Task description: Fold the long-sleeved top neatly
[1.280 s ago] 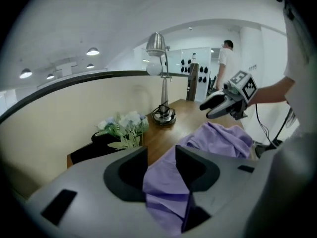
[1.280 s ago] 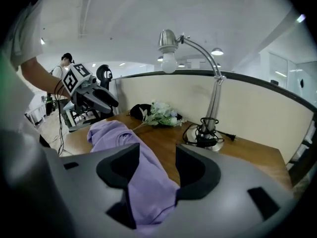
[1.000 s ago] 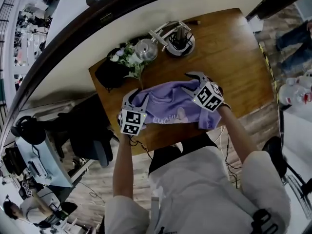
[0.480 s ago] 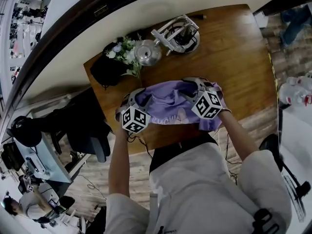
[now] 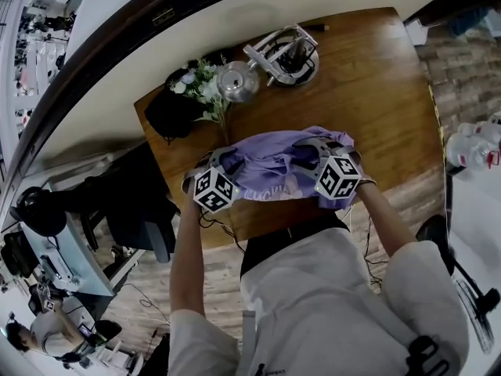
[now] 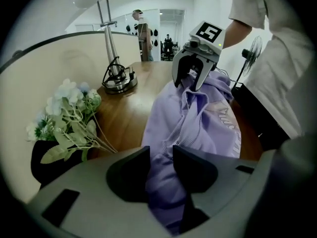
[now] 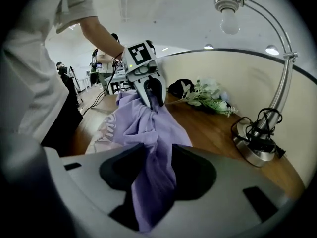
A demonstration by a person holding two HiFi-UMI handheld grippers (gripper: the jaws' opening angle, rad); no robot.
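A purple long-sleeved top (image 5: 270, 167) lies bunched near the front edge of the wooden table (image 5: 368, 77), stretched between my two grippers. My left gripper (image 5: 222, 160) is shut on the top's left end; purple cloth (image 6: 198, 118) fills the gap in this gripper (image 6: 161, 165). My right gripper (image 5: 307, 144) is shut on the right end, with fabric (image 7: 148, 128) hanging down through it (image 7: 157, 168). Both pairs of jaws have just been closing with the cloth between them. Each gripper sees the other across the top: the right gripper (image 6: 190, 76), the left gripper (image 7: 151, 90).
A desk lamp (image 5: 286, 57) stands at the table's back, with its base (image 7: 257, 150) to my right. A bunch of artificial flowers (image 5: 205, 88) and a black object (image 5: 176, 116) sit at the back left. A black chair (image 5: 133, 202) stands left of the table.
Both grippers have come down towards the table with the top, and their wrists have rolled. The cloth between them sits lower and flatter.
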